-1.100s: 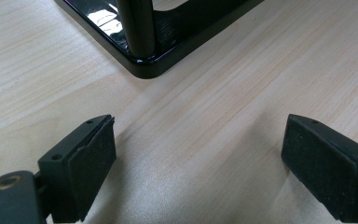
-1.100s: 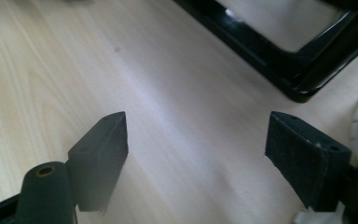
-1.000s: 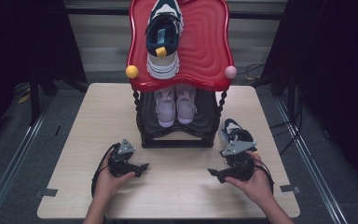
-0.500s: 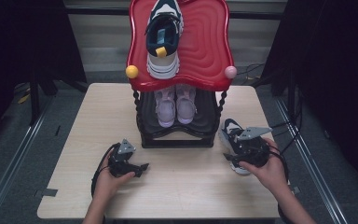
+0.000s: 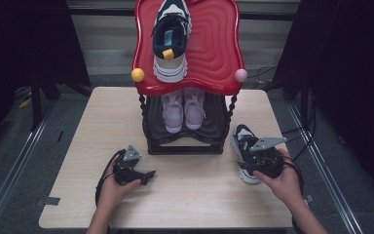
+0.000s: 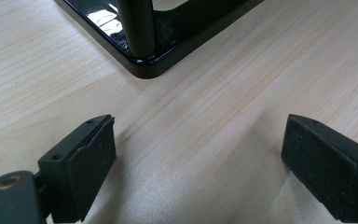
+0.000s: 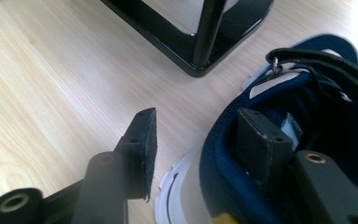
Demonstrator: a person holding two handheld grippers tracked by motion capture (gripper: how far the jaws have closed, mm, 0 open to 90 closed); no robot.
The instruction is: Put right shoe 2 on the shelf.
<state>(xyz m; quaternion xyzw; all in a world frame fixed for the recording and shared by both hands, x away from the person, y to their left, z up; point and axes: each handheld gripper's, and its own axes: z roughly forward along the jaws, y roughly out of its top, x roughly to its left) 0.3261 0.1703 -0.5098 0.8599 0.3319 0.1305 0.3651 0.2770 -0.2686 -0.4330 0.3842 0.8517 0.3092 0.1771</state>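
Currently:
right gripper [image 7: 191, 140]: jaws just closing astride sneaker [image 5: 243, 146] heel collar by table's [image 5: 78, 122] right edge, for lifting.
left gripper [image 6: 196, 158]: wide, empty, parked.

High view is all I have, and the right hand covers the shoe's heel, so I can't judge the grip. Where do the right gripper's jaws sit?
Observer: The right gripper straddles the heel collar of the navy shoe, with one jaw inside and one outside.
Operator: Clamped?
Observer: Not yet. The jaws have just been closing, but a sliver of table shows between the outer pad and the heel.
Operator: And the left gripper?
Observer: The left gripper is open, with nothing between its jaws, and faces the black rack's corner.
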